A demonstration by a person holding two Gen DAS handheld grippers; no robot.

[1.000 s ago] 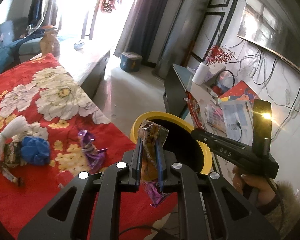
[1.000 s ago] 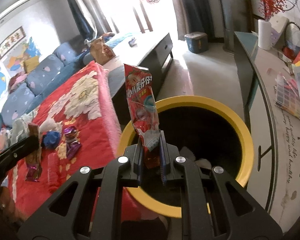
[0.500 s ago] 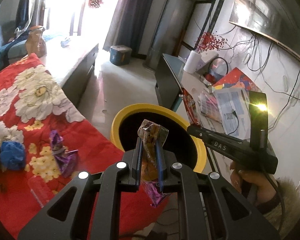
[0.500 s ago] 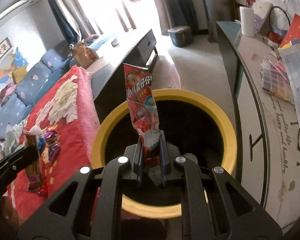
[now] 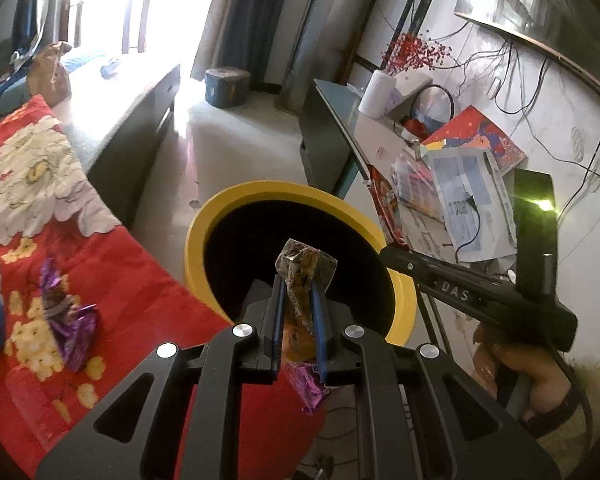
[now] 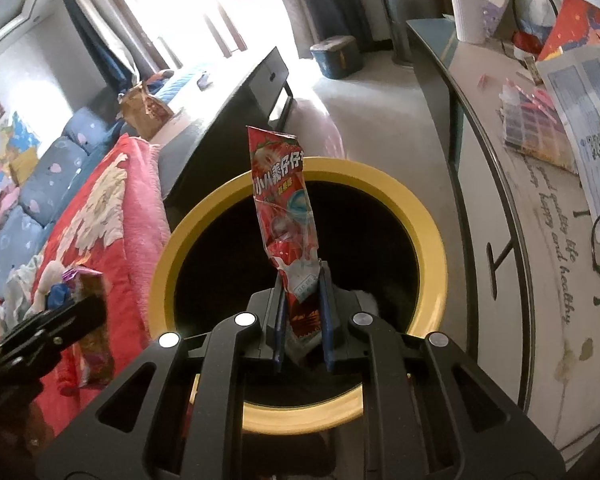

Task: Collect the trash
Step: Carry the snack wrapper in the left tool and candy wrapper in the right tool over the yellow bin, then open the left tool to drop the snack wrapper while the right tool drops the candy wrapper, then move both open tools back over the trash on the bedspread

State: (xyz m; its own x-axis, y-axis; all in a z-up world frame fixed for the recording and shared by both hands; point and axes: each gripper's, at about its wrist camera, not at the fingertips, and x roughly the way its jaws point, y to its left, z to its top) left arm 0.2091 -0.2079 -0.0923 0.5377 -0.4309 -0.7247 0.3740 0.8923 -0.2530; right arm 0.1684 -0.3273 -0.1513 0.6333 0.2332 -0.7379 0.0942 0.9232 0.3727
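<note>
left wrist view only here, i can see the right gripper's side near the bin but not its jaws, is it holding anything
Observer: Yes, the right gripper has a red snack wrapper upright between its jaws, which have just eased open a little.
Operator: lined up with the bin
Observer: The wrapper stands in front of the dark mouth of the yellow bin.
Operator: bin empty
Observer: No, something white lies at the bottom.

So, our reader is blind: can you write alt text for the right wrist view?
The right gripper holds a red snack wrapper upright over the open yellow-rimmed bin. A red floral blanket lies left, a cluttered desk right.
</note>
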